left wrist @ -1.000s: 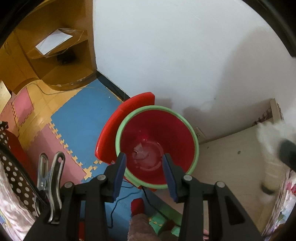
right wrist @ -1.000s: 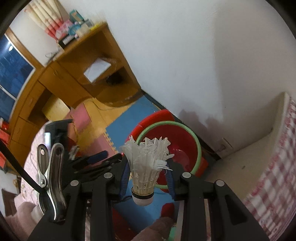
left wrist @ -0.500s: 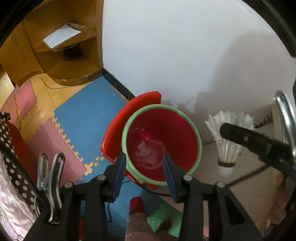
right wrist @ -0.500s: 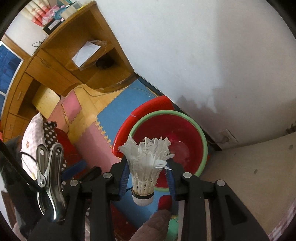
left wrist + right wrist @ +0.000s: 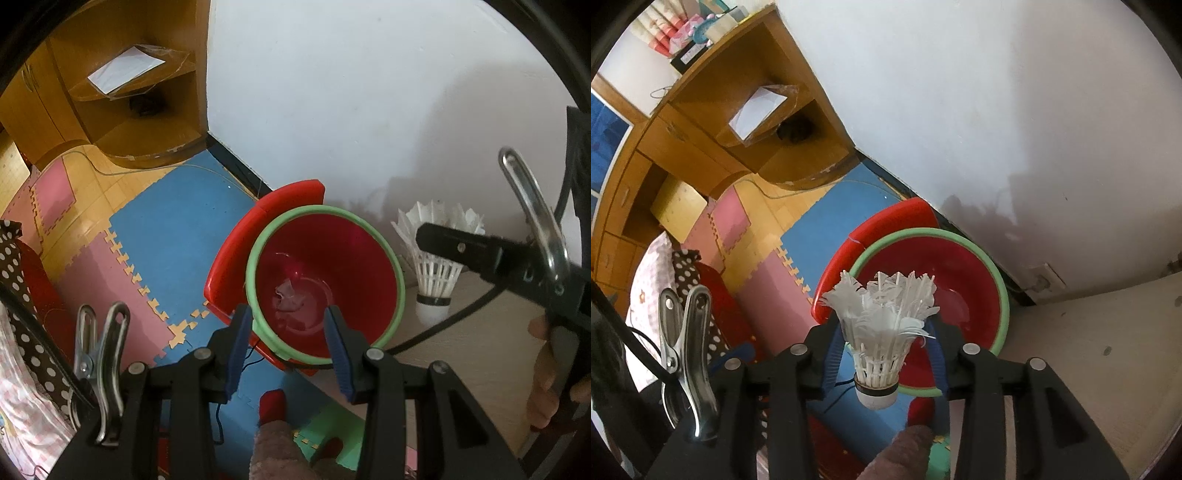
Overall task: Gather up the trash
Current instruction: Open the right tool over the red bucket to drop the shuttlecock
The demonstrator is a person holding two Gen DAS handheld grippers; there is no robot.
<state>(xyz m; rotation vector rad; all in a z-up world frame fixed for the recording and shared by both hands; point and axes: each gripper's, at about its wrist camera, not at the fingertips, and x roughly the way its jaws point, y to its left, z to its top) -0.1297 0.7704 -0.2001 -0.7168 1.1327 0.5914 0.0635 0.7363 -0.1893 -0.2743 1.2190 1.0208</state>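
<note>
A red bin [image 5: 369, 266] with a green rim stands on the floor, its red lid [image 5: 258, 229] tipped open behind it. A crumpled clear scrap [image 5: 291, 299] lies at its bottom. My left gripper [image 5: 287, 310] hangs open over the bin's near rim with nothing between its pads. My right gripper [image 5: 884, 325] has a white feather shuttlecock [image 5: 882, 332] between its jaws, cork end down. The jaws are opening and the feathers still touch both pads. In this view it hangs over the near rim of the bin [image 5: 960, 266]. From the left wrist the shuttlecock [image 5: 436, 266] shows right of the bin.
A wooden shelf unit [image 5: 129, 110] stands in the far corner against the white wall. Blue and pink foam mats [image 5: 177, 229] cover the floor. A beige surface [image 5: 472, 332] lies right of the bin, with a black cable [image 5: 443, 328] across it. Polka-dot fabric [image 5: 22, 277] lies at left.
My right gripper came down over the bin with the shuttlecock, entering the left wrist view from the right. Its jaws have widened. The left gripper stayed over the bin.
</note>
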